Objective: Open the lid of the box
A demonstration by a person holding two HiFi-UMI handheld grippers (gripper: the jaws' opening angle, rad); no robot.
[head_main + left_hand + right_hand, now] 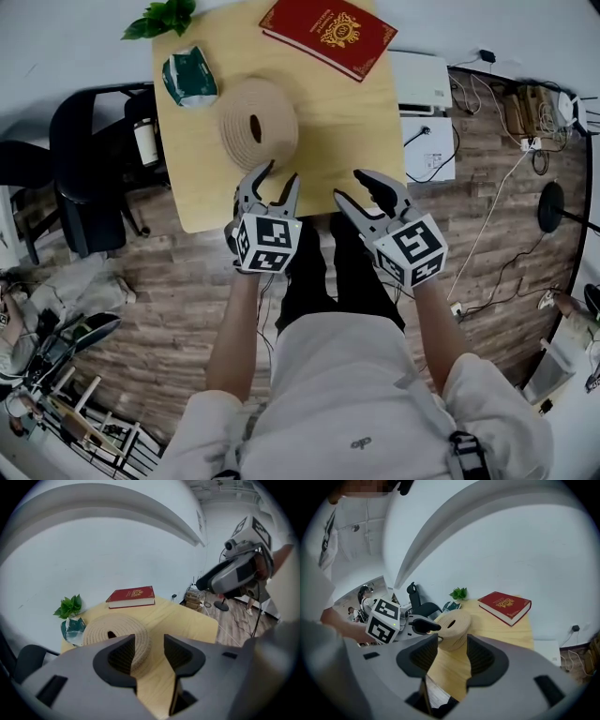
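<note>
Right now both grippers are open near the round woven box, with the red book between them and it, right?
No. The head view shows the red book beyond the round woven box, at the far edge of the table. The left gripper and right gripper are open, near the box.

No words can be read anywhere; the red book [328,34] shows only a gold crest, any lettering too small; black-and-white square markers sit on the left gripper [281,178] and the right gripper [349,186].
</note>
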